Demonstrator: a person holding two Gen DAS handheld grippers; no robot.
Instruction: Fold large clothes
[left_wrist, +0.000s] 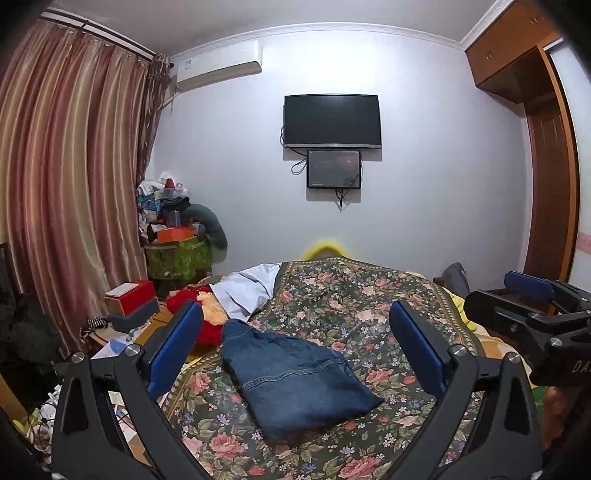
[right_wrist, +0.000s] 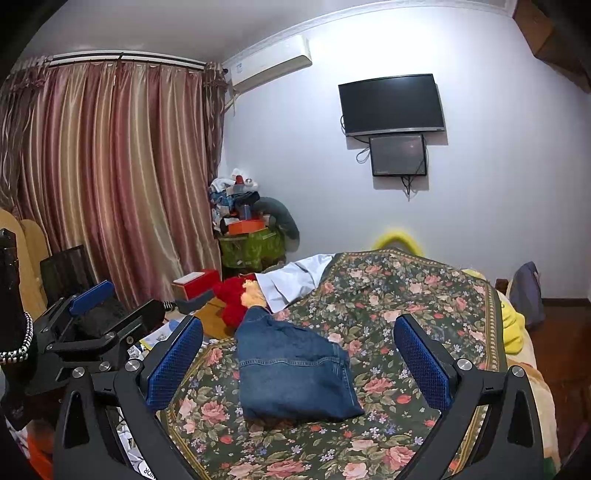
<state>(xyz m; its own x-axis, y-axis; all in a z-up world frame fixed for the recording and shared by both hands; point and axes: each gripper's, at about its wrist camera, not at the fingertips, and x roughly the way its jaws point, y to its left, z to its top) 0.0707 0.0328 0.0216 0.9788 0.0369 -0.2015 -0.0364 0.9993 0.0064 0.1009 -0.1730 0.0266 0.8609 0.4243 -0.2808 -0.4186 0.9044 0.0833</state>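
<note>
A pair of blue jeans (left_wrist: 295, 380) lies folded into a compact bundle on the floral bedspread (left_wrist: 362, 295); it also shows in the right wrist view (right_wrist: 295, 373). My left gripper (left_wrist: 295, 332) is open and empty, held above and in front of the jeans without touching them. My right gripper (right_wrist: 297, 343) is open and empty, also hovering above the jeans. The right gripper shows at the right edge of the left wrist view (left_wrist: 535, 302), and the left gripper at the left of the right wrist view (right_wrist: 96, 314).
A white cloth (left_wrist: 247, 288) and a red plush toy (left_wrist: 199, 314) lie at the bed's far left. A cluttered bedside table with a red box (left_wrist: 129, 295) stands left. Curtains (left_wrist: 66, 177), a wall TV (left_wrist: 332, 120) and a wardrobe (left_wrist: 546, 147) surround the bed.
</note>
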